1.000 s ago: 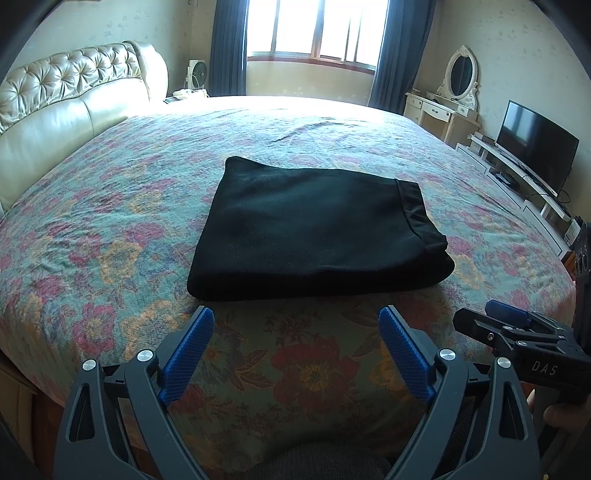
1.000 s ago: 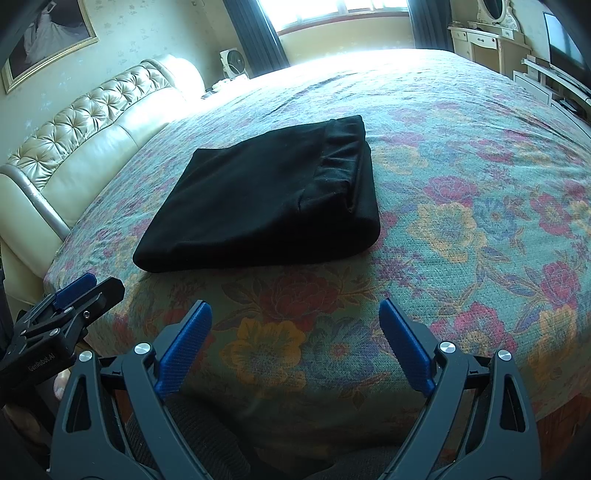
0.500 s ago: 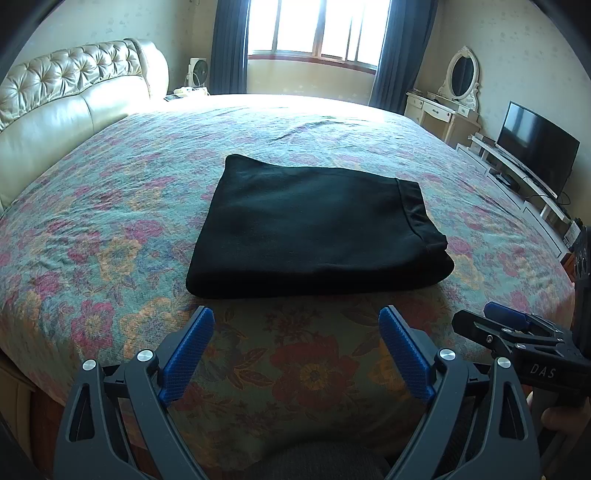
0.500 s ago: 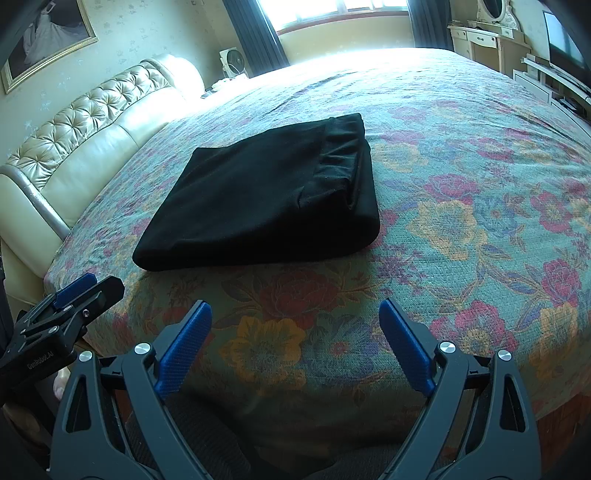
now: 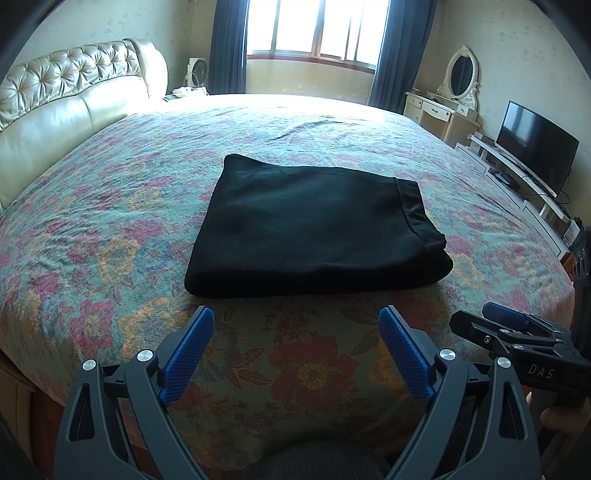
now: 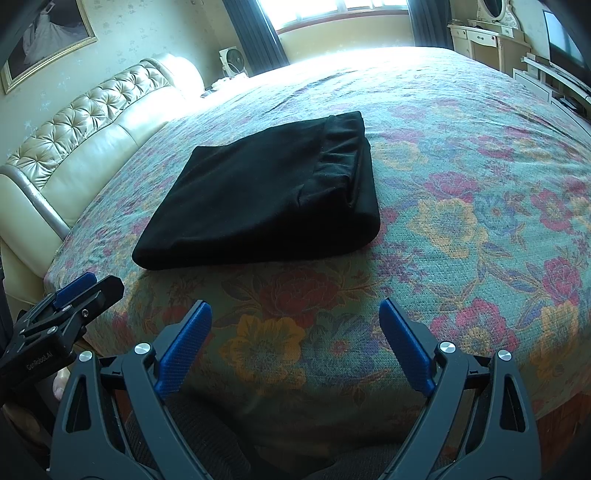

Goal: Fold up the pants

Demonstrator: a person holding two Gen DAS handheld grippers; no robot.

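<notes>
Pants (image 5: 314, 229), black and folded into a thick rectangle, lie flat on the floral bedspread (image 5: 110, 229) in front of you, toward the near edge of the bed. The gathered waistband (image 6: 340, 147) sits on top along the right side of the bundle, and the rounded fold faces you.

Your left gripper (image 5: 296, 350) hangs above the near edge of the bed, just short of the pants and apart from them. Its blue-padded fingers (image 5: 188, 350) are spread wide and hold nothing. Your right gripper (image 6: 295, 347) hangs the same way a little further right, fingers (image 6: 406, 350) wide apart and empty, also clear of the cloth.

Each tool shows in the other's camera. In the left wrist view the right tool's body at the lower right edge bears the white letters "DAS" (any letters before them are cut off). In the right wrist view the left tool's body at the lower left edge bears small white writing that seems to read "GenRoboLAI", though the last letters are hard to make out.

Around the bed: a cream tufted headboard (image 5: 74, 96) on the left, a bright window (image 5: 317, 29) with dark curtains straight ahead, a white dressing table with an oval mirror (image 5: 461, 74) and a dark television (image 5: 535, 147) on the right. A framed picture (image 6: 44, 40) hangs above the headboard.
</notes>
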